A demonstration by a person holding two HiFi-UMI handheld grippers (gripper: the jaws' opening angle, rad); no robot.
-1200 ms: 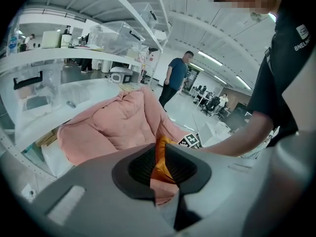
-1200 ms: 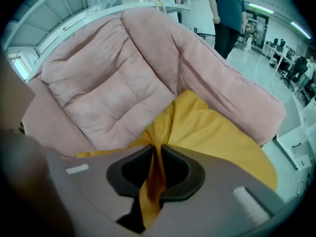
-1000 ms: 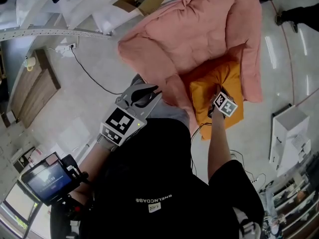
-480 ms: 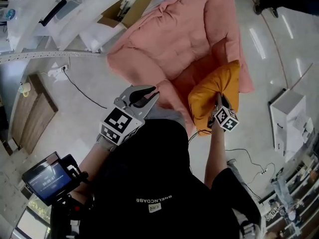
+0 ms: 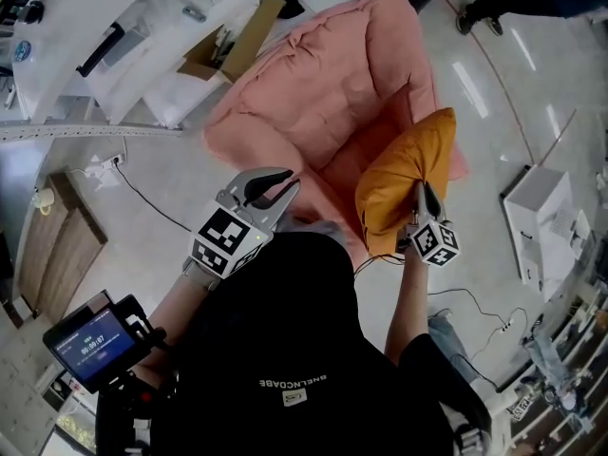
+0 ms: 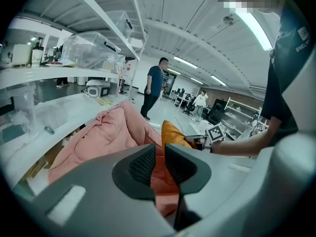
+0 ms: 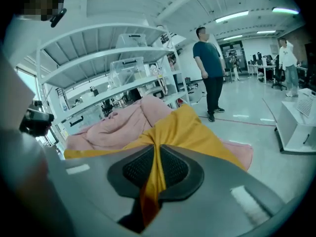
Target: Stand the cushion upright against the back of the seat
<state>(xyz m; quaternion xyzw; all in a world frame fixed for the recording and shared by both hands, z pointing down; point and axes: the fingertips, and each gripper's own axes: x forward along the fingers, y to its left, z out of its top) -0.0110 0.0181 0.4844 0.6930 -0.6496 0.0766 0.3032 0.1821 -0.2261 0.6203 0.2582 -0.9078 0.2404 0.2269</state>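
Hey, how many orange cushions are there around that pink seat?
1: the orange fabric cushion, pinched by its edge in the right gripper, is held up over the pink padded seat. No other shows, though the seat's folds could hide one.

bright, even indoor light comes from long ceiling strips (image 6: pixel 254 29), and shadows are soft and faint. the glossy floor (image 5: pixel 503 131) throws back pale streaks of glare. the head view is sharp in the middle and bends toward its edges. both gripper views are fisheye, with black corners and bowed shelves (image 7: pixel 98 43); the right one has a cool bluish cast. close to the lens, the left gripper (image 6: pixel 160 158) and right gripper (image 7: pixel 157 158) look soft.
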